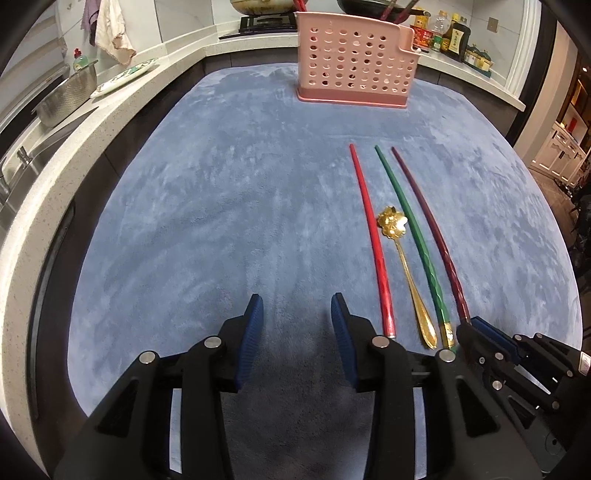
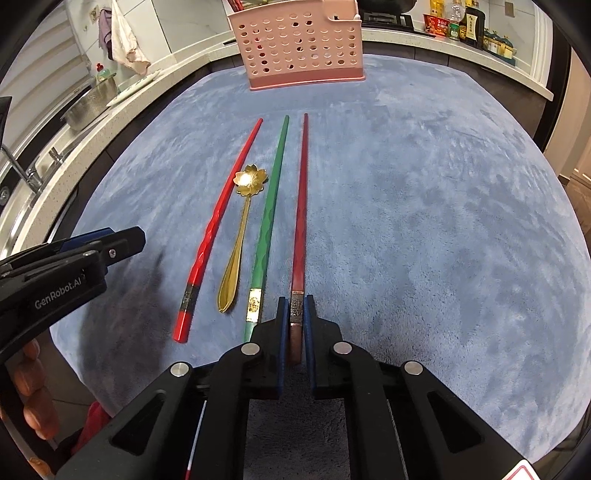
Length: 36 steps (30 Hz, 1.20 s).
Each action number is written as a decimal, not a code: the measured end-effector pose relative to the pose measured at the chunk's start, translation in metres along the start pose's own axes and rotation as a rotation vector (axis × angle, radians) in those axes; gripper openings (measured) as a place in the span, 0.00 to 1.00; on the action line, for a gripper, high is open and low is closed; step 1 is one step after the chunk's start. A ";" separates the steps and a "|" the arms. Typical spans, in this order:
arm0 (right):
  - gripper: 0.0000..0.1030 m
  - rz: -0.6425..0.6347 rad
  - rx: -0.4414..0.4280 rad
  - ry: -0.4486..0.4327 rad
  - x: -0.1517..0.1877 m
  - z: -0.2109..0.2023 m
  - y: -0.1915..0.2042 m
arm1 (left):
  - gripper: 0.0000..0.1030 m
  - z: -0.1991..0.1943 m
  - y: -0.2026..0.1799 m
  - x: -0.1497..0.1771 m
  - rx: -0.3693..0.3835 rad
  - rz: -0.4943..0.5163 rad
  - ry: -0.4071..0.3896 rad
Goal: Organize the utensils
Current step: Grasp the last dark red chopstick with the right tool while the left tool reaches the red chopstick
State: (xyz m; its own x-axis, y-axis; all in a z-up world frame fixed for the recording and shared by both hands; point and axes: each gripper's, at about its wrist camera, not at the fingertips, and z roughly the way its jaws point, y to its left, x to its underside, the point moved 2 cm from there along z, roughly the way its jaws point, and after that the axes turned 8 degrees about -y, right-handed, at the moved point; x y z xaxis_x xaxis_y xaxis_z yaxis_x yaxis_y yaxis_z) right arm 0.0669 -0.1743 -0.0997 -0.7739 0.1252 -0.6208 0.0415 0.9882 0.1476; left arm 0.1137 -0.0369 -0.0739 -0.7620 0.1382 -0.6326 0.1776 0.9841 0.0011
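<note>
Two grippers, right gripper [image 2: 295,310] clamping dark red chopstick [image 2: 302,206] end, left gripper [image 1: 297,314] open, pink holder [image 1: 356,59] contents obscured

Far ahead of your tongs and off to the left, a shiny metal bowl [image 1: 66,98] sat on the white counter [image 1: 44,177] beside a flat plate [image 1: 125,75]. A cloth [image 1: 112,31] hung on the wall above them. Far ahead to the right, bottles [image 1: 452,35] stood together. A soft blue mat [image 1: 240,206] lay under your tongs.
</note>
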 end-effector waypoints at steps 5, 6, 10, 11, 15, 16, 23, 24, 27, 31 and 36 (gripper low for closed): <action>0.07 0.011 0.011 -0.009 0.001 -0.004 -0.004 | 0.44 0.000 -0.008 0.004 0.026 0.006 0.008; 0.07 0.016 0.015 -0.010 0.002 -0.005 -0.006 | 0.44 0.000 -0.010 0.006 0.034 0.009 0.010; 0.07 0.040 0.018 -0.008 0.004 -0.007 -0.013 | 0.44 0.001 -0.020 0.011 0.071 0.018 0.029; 0.07 0.045 0.018 -0.008 0.004 -0.008 -0.015 | 0.44 0.001 -0.023 0.012 0.078 0.022 0.032; 0.07 0.052 0.018 -0.009 0.006 -0.009 -0.017 | 0.45 0.004 -0.030 0.016 0.102 0.034 0.046; 0.07 0.051 0.017 -0.008 0.005 -0.009 -0.017 | 0.45 0.004 -0.031 0.017 0.109 0.034 0.049; 0.07 0.052 0.018 -0.008 0.006 -0.009 -0.017 | 0.48 0.012 -0.035 0.024 0.121 0.039 0.076; 0.07 0.052 0.018 -0.009 0.006 -0.009 -0.017 | 0.48 0.012 -0.035 0.025 0.123 0.040 0.078; 0.07 0.052 0.018 -0.009 0.006 -0.009 -0.017 | 0.48 0.013 -0.035 0.026 0.123 0.045 0.075; 0.07 0.053 0.017 -0.009 0.006 -0.009 -0.017 | 0.46 0.013 -0.035 0.028 0.122 0.050 0.075; 0.07 0.052 0.018 -0.009 0.006 -0.010 -0.017 | 0.33 0.011 -0.034 0.029 0.122 0.050 0.070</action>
State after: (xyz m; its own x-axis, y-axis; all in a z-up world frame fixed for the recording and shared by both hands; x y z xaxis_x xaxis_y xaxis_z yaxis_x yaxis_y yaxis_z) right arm 0.0551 -0.1910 -0.0989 -0.7646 0.1776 -0.6195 0.0930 0.9816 0.1666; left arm 0.0924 -0.0676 -0.1012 -0.7911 0.1985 -0.5786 0.2876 0.9555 -0.0653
